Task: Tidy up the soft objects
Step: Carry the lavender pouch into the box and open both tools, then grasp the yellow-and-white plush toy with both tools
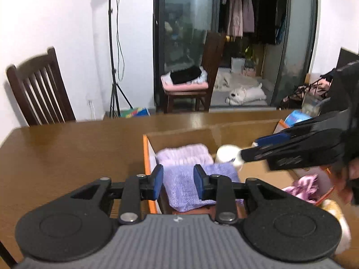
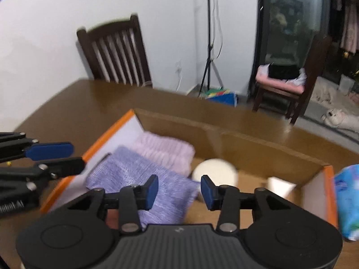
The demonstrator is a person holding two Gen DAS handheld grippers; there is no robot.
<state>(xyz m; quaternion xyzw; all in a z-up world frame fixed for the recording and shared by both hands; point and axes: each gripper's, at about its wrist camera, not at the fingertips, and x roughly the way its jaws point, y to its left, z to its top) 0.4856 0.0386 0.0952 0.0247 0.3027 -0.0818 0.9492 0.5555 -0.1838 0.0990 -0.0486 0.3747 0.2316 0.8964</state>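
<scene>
A folded purple towel (image 1: 190, 186) lies inside the cardboard box (image 1: 179, 137).

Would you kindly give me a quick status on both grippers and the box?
Left gripper and right gripper open, nothing between jaws. Purple towel folded in cardboard box, lilac cloth behind it, white roll alongside. Nothing in the way.
</scene>
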